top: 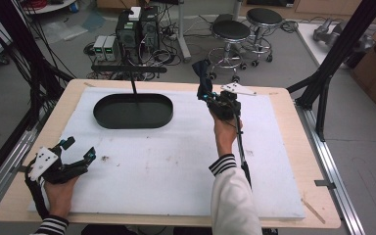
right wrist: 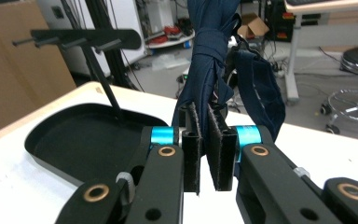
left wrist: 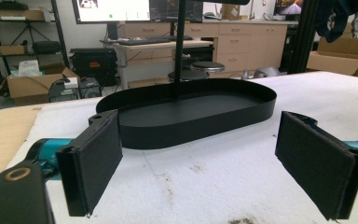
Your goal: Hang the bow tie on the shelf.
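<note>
My right gripper (top: 205, 94) is raised above the back middle of the white mat, shut on a dark blue cloth (top: 201, 72) that sticks up from it. In the right gripper view the cloth (right wrist: 214, 56) is pinched between the pads of the gripper (right wrist: 204, 149), with a loop of it hanging to the right. A black oval tray (top: 133, 111) with an upright post and a crossbar of pegs (top: 129, 69) sits at the back left. My left gripper (top: 81, 149) rests open at the mat's front left; its view faces the tray (left wrist: 191, 116) with nothing between the pads (left wrist: 95, 158).
The white mat (top: 176, 161) covers most of the wooden table (top: 293, 147). Black frame posts (top: 340, 49) stand at the right and left edges. Beyond the table are stools (top: 231, 30), computer boxes and cables on the floor.
</note>
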